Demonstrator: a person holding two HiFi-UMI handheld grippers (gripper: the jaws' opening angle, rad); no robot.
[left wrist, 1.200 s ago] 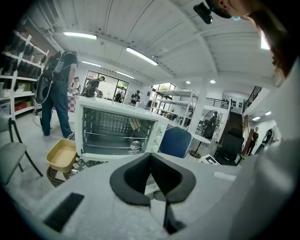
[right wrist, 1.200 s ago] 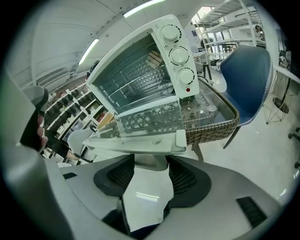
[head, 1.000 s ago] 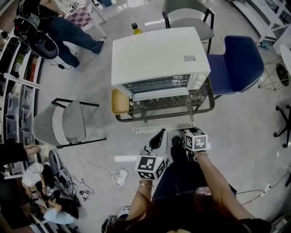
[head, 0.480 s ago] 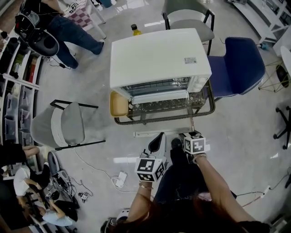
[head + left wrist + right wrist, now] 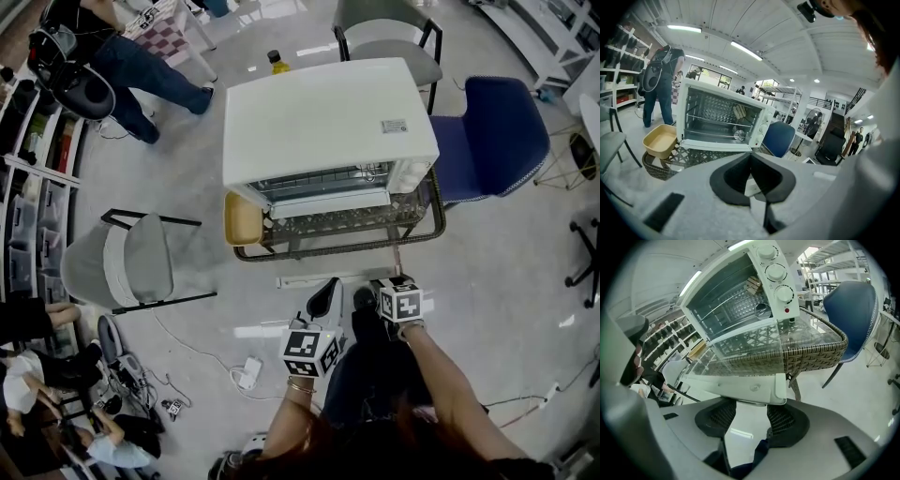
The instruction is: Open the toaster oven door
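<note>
- Sticker [image 5: 395, 125] on toaster oven [image 5: 328, 117] top: print too small to read.
- Person [image 5: 141, 61], upper left: cut off by top edge.
- Office chair [image 5: 589, 251], right edge: partly out of frame.
- Round shiny item [image 5: 738, 135] inside toaster oven: unidentifiable.

The toaster oven [image 5: 328, 117] is set on the desk [image 5: 337, 247], with a tray [image 5: 242, 220] placed just left of it on the same desk. A bottle [image 5: 274, 61] is found at its far side; 1 chair [image 5: 497, 131] is placed right, 1 folding chair [image 5: 131, 258] left.
</note>
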